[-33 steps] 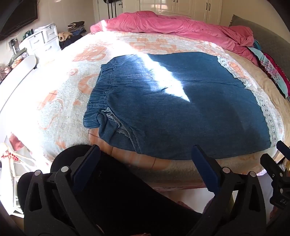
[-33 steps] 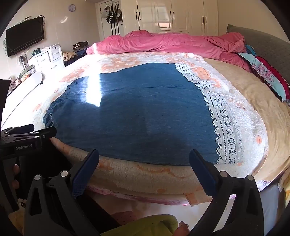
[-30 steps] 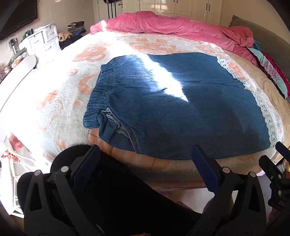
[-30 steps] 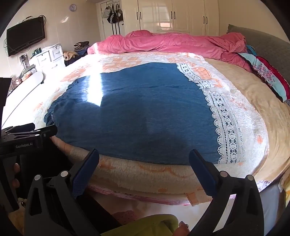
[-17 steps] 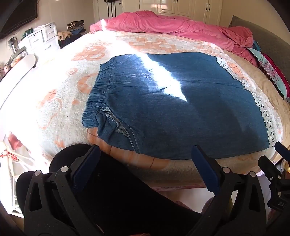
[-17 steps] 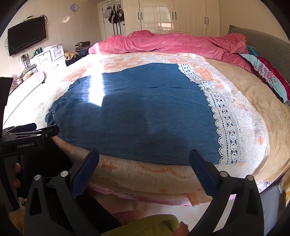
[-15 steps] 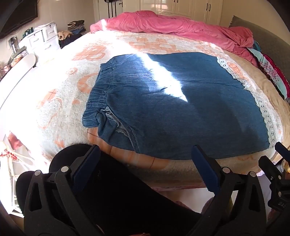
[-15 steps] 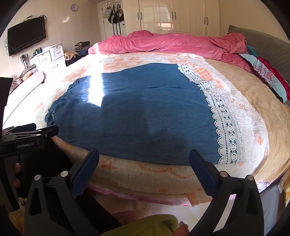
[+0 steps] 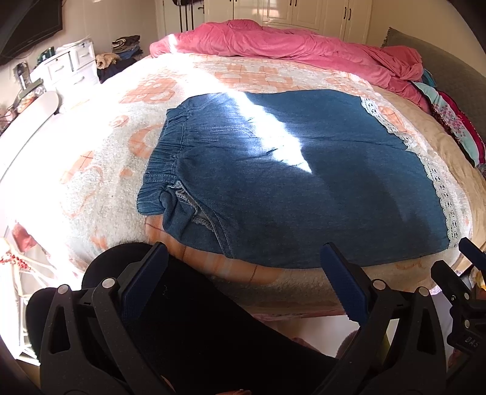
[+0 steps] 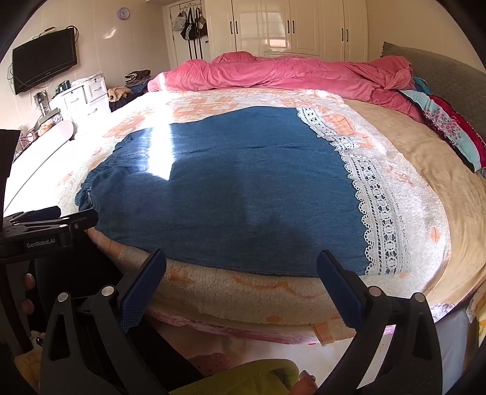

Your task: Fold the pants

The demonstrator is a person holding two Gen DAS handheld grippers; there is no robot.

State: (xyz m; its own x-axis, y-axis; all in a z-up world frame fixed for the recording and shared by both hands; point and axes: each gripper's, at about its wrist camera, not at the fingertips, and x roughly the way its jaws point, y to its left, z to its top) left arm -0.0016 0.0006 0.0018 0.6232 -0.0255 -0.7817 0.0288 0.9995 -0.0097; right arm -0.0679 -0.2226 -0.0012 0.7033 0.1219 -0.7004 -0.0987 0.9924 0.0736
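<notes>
Blue denim pants (image 9: 291, 182) lie flat across the near part of the bed, elastic waistband at the left, white lace hems (image 9: 440, 188) at the right. They also show in the right wrist view (image 10: 231, 194). My left gripper (image 9: 243, 279) is open and empty, held off the bed's near edge below the waist end. My right gripper (image 10: 241, 279) is open and empty, off the near edge below the leg end. The left gripper's body shows at the left of the right wrist view (image 10: 45, 234).
The pants rest on a white and orange fleece blanket (image 9: 100, 158) over the bed. A pink duvet (image 10: 288, 76) is bunched at the far side. White drawers (image 10: 82, 97) and a TV (image 10: 42, 63) stand at the left, wardrobes (image 10: 288, 27) behind.
Both views have shifted only slightly. The pants lie as before and both grippers stay open.
</notes>
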